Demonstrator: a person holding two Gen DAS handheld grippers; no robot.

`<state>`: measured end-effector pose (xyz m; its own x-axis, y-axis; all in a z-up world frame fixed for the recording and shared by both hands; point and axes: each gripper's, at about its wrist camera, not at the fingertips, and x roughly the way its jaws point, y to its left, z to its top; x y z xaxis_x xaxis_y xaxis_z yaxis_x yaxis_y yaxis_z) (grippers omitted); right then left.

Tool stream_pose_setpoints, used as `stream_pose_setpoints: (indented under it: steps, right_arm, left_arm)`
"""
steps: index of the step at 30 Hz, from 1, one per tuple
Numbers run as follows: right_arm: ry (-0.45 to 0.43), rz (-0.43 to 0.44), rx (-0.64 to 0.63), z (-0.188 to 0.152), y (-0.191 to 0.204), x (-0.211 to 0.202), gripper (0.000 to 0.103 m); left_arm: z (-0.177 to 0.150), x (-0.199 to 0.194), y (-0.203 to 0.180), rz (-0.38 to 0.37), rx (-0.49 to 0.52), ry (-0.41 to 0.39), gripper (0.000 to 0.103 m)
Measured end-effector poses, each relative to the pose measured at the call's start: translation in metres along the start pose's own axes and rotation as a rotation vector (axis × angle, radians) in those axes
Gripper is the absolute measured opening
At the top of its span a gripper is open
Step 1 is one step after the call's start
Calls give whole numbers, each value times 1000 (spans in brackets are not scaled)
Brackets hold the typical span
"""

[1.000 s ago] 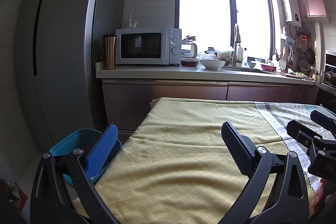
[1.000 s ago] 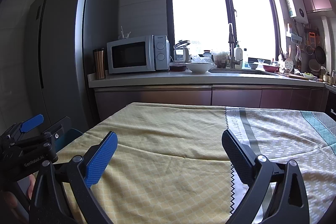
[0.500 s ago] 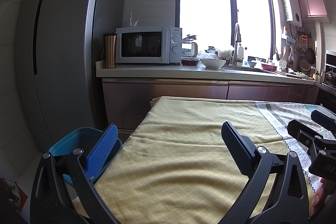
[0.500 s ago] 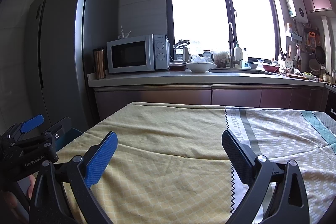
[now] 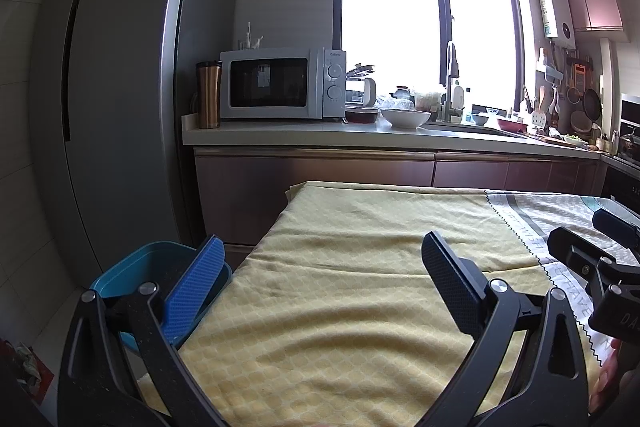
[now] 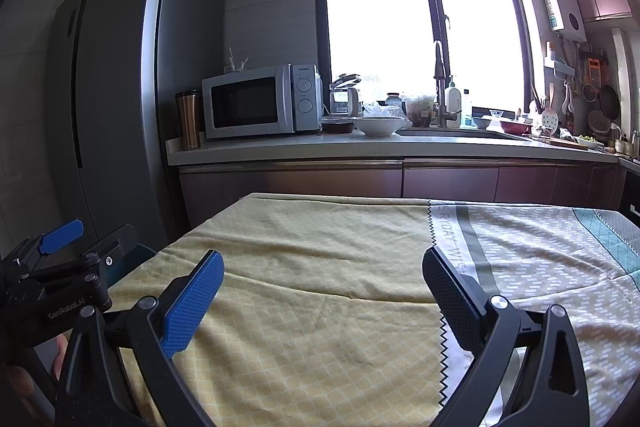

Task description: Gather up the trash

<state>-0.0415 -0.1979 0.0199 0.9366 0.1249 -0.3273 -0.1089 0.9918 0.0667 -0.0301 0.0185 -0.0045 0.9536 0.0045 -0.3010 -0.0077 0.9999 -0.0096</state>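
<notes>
My left gripper [image 5: 320, 279] is open and empty above the near left part of a table covered with a yellow cloth [image 5: 360, 267]. A blue bin [image 5: 132, 275] stands on the floor just left of the table, behind the left finger. My right gripper [image 6: 320, 287] is open and empty over the middle of the same cloth [image 6: 320, 247]. The left gripper's body shows at the left edge of the right wrist view [image 6: 60, 267]. The right gripper's body shows at the right edge of the left wrist view [image 5: 592, 267]. No trash shows on the cloth.
A tall grey fridge [image 5: 120, 107] stands left. A counter [image 5: 360, 139] behind the table holds a microwave [image 5: 280, 83], a metal tumbler [image 5: 208, 95], a white bowl [image 5: 404, 117] and a sink tap. Something crumpled lies on the floor at the far left [image 5: 28, 367].
</notes>
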Motion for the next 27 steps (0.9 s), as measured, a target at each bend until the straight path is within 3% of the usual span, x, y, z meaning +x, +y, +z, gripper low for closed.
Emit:
stream_pose_setpoints:
  steps: [27]
  right_arm:
    - [5, -2, 3, 0, 0, 0, 96]
  left_arm:
    - [0, 3, -2, -4, 4, 8, 97]
